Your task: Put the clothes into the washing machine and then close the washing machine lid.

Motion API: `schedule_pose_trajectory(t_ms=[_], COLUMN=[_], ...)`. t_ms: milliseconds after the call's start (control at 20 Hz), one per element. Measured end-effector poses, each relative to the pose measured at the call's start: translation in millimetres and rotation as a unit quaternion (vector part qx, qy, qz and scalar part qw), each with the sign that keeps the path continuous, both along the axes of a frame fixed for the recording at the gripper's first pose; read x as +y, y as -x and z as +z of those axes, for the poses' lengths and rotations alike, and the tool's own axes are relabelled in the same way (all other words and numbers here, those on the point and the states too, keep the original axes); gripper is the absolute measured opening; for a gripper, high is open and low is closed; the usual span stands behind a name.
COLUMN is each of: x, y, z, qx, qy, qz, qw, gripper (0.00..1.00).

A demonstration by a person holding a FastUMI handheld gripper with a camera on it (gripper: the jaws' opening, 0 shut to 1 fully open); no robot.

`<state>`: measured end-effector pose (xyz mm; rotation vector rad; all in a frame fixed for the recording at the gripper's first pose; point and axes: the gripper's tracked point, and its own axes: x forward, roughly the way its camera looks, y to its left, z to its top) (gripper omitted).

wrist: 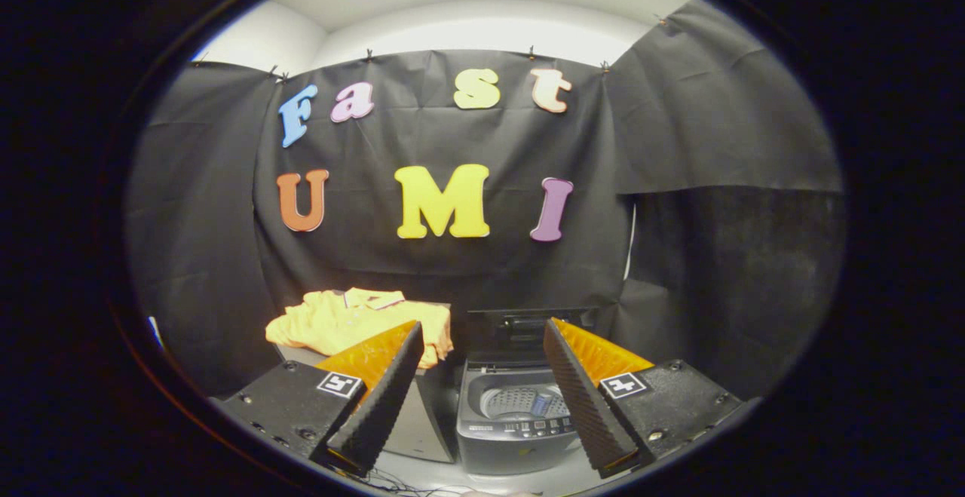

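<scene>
We are facing the washing machine [513, 414], its lid [528, 327] standing open and the drum showing beyond our fingertips. The orange shirt [347, 320] is lying on a stand just left. Our gripper [479, 346] is hanging wide, holding nothing; we judge reaching for the shirt comes next.

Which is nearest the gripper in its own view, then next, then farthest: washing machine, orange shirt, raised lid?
Gripper open, holding nothing.
1. Washing machine: just ahead, its drum showing between the fingers.
2. Raised lid: upright behind the drum.
3. Orange shirt: left, on a box; depth close to the lid's, hard to rank.
</scene>
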<state>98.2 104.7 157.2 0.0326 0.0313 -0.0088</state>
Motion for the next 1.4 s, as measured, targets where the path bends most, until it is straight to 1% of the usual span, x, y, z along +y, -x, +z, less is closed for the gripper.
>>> schedule_pose_trajectory(t_ms=[250,450,600,800,1000,1200,1300,1400], x=[73,135,174,221,251,268,276,279], y=[-57,-114,-160,-217,-266,-299,-313,-325], z=[47,60,56,28,-11,-67,-91,-116], qx=[0.002,0.028,0.06,0.123,0.183,0.255,0.283,0.307], qy=[-0.005,-0.006,-0.007,-0.022,-0.023,-0.019,-0.026,-0.017], qz=[0.038,0.074,0.089,0.105,0.104,0.092,0.086,0.075], qw=[0.999,0.997,0.994,0.987,0.977,0.962,0.955,0.949], gripper=[1.0,1.0,1.0,1.0,1.0,1.0,1.0,1.0])
